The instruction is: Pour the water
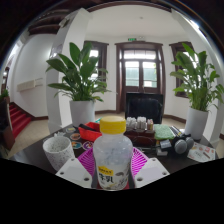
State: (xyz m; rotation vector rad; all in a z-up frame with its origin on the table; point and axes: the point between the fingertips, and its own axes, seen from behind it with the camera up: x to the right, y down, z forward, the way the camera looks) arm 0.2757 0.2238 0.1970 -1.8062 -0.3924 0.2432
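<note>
Here, a clear plastic bottle (112, 158) with a yellow cap (113, 127) stands upright between the two fingers of the claw (112, 172), its body against the purple pads (87, 160) on either side — the claw appears pinched on it at mid-body, though the contact itself is partly hidden by the bottle. The bottle looks light and thin-walled, likely to dent under a hard squeeze and slick where the plastic is smooth; the ribbed middle, below the shoulder, seems the safest place to hold it for a tilt. Just to one side on the dark tabletop (30, 156) sits a white patterned cup (58, 151) — the probable target for the water. Beyond lie a red bowl (90, 134) and assorted small items, with two potted plants (80, 78) flanking a doorway (140, 72) behind.
</note>
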